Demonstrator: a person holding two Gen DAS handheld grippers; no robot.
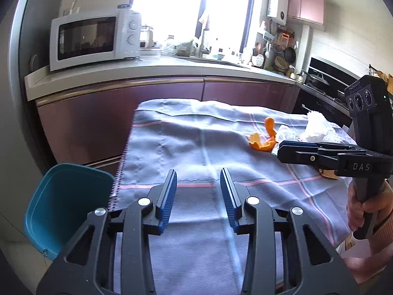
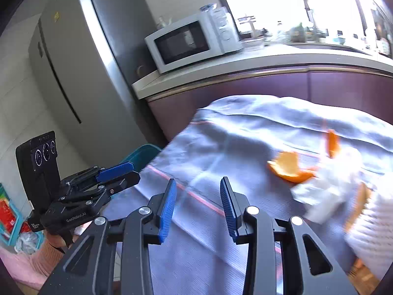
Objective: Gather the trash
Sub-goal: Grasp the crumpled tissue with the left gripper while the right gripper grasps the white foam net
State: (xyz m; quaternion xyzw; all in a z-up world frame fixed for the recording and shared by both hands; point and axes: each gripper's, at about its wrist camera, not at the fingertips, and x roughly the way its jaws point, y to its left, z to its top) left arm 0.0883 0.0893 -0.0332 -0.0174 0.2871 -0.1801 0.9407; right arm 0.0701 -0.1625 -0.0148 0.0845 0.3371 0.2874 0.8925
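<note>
Orange peel [image 1: 262, 139] lies on the light blue cloth [image 1: 196, 147], with crumpled white tissue [image 1: 316, 127] behind it. In the right wrist view the peel [image 2: 289, 167] and the tissue [image 2: 326, 191] sit right of my fingers, blurred. My left gripper [image 1: 198, 184] is open and empty over the cloth's near part. My right gripper [image 2: 198, 196] is open and empty; in the left wrist view it [image 1: 280, 148] reaches in from the right, its tips just beside the peel. A teal bin [image 1: 61, 204] stands off the table's left edge.
A kitchen counter [image 1: 147, 71] with a microwave [image 1: 93, 36] runs behind the table. A grey fridge [image 2: 73, 61] stands at the left. The left gripper also shows in the right wrist view [image 2: 118, 172], near the teal bin [image 2: 140, 157].
</note>
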